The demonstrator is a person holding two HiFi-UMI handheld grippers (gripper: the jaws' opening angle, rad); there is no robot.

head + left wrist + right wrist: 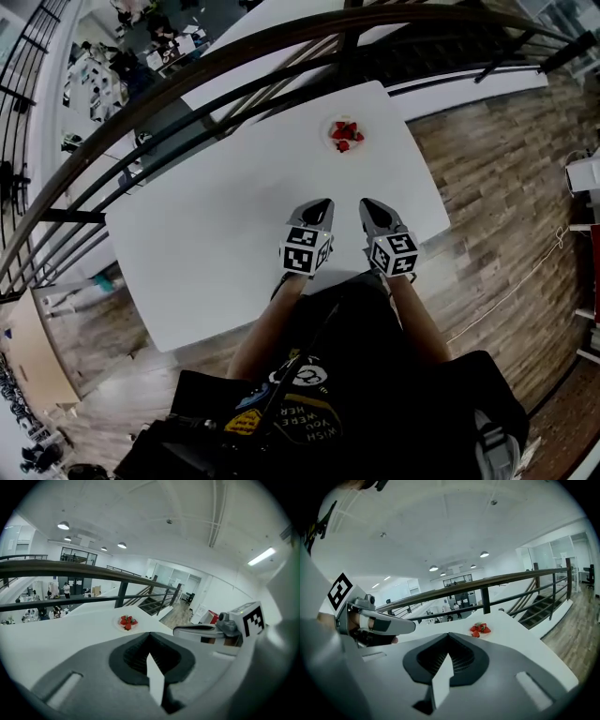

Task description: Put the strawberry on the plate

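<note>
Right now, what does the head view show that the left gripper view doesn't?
Only the head view: the wooden floor, the person's dark shirt and the marker cube on the left claw. Only the left gripper view: the ceiling lights. Both: the strawberries on the plate, the white table, the railing and the shut right claw.

Wht table (187,244), wood floor (487,187), blk railing (70,568) behind.

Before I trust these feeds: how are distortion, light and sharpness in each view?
Head view: heavy fisheye, the railing bows; even light, plate small but sharp. Left gripper view: dark round vignette, strawberries slightly soft. Right gripper view: same vignette, soft light, no hard shadows, strawberries clearer.
</note>
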